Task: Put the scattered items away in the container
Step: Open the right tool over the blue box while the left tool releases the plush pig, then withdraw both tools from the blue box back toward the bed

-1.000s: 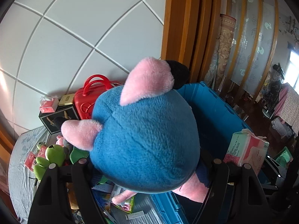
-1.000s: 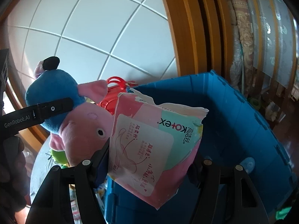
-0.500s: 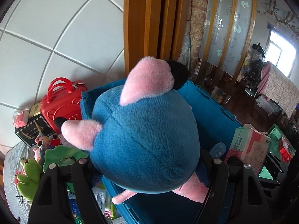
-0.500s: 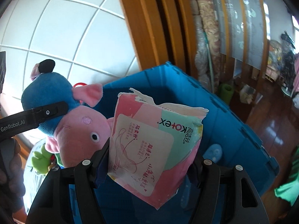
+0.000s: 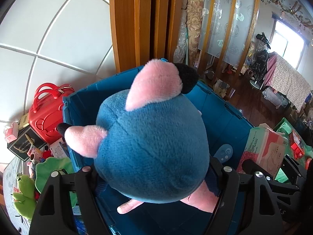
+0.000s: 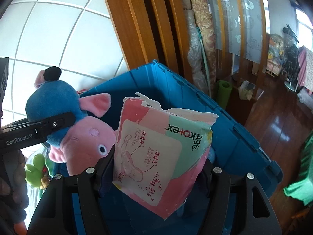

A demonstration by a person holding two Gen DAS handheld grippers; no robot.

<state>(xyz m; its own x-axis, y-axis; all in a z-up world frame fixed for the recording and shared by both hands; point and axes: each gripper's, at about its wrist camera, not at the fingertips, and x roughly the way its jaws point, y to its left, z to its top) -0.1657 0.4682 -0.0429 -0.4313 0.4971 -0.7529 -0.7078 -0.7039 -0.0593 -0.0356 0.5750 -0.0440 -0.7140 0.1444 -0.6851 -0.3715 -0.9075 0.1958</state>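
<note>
The left gripper is clamped on a blue-and-pink plush pig, held above the open blue container; the right gripper grips a pink-and-green Kotex pack over the container's right rim; a red case and green frog plush lie beyond its left edge.

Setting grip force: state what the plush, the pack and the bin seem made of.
Plush: soft fleece fabric, matte; fuzzy nap shows.
Pack: thin plastic film, slightly glossy; printed, crinkled, torn top edge.
Bin: rigid moulded plastic, smooth, likely; ribbed walls, faint sheen.
</note>
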